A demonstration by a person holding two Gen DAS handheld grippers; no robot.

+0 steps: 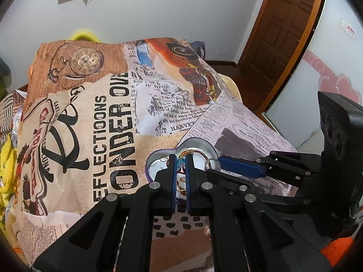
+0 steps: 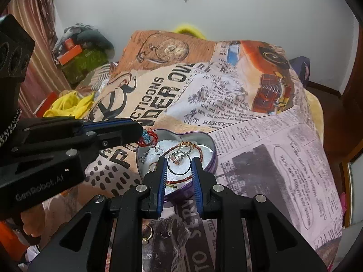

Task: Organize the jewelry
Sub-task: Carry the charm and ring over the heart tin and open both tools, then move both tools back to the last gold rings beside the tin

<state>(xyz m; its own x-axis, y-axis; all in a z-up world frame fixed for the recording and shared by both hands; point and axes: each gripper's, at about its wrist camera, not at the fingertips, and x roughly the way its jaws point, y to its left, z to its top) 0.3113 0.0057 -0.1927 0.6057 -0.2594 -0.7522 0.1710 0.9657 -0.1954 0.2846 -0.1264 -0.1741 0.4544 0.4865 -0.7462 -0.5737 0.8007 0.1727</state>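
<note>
A heart-shaped tin (image 2: pixel 209 156) with a white lining lies on the printed cloth; it shows in the left wrist view too, as the tin (image 1: pixel 197 141). My left gripper (image 1: pixel 180 158) is shut on a blue and red thread bracelet (image 1: pixel 180 162) above the tin's left edge; from the right wrist view this gripper (image 2: pixel 140 133) holds the bracelet (image 2: pixel 148 138) at its tip. My right gripper (image 2: pixel 179 162) is shut on a silver ring (image 2: pixel 179 165) with a small charm, just over the tin. A red and gold braided bracelet (image 2: pixel 181 146) and small earrings (image 2: pixel 156 150) lie inside.
A newspaper-print cloth (image 2: pixel 261 136) covers the raised surface. Two loose earrings (image 2: pixel 147 233) lie on it close under my right gripper. Yellow fabric (image 2: pixel 68 106) and clutter sit at the left, and a wooden door (image 1: pixel 283 34) stands at the back right.
</note>
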